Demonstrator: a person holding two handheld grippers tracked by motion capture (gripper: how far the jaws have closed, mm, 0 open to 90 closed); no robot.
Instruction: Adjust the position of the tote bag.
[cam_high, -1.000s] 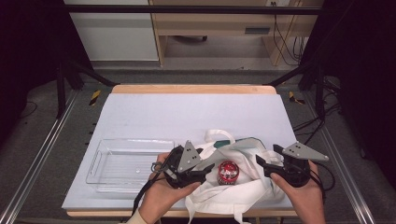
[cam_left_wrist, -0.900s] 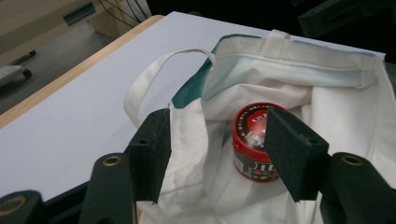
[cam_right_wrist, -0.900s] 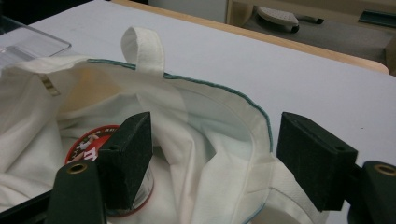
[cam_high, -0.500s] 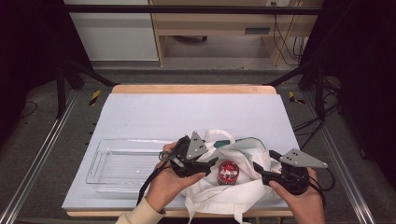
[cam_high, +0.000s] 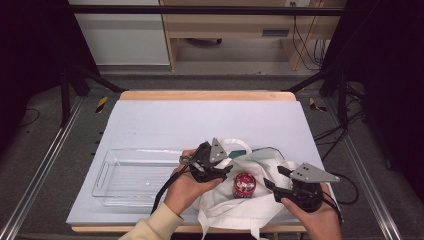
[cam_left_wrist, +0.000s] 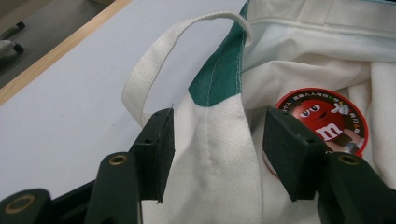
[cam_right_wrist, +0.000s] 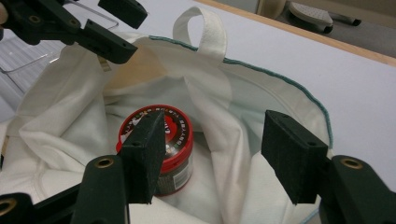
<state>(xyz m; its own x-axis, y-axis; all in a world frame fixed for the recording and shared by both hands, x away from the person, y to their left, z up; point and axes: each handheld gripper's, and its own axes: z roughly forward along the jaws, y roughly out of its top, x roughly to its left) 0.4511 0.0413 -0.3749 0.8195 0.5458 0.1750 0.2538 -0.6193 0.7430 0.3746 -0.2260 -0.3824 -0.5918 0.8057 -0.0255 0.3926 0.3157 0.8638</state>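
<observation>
High view: white tote bag (cam_high: 250, 200) lies at the table's near edge, red-lidded jar (cam_high: 244, 184) inside it, clear tray (cam_high: 125, 170) just left. Left gripper (cam_high: 220, 167) at the bag's left rim, right gripper (cam_high: 274, 179) at its right.

Left gripper view: jaws closing, part open, straddling bag cloth (cam_left_wrist: 215, 154); pads not pressing.

Right gripper view: jaws closing, part open, straddling a fold of cloth; jar (cam_right_wrist: 163, 144) beside the left pad.

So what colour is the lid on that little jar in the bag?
Red lid, clearest in the right gripper view.

lab, framed table (cam_high: 210, 117) (cables (cam_high: 300, 45) behind)
</observation>
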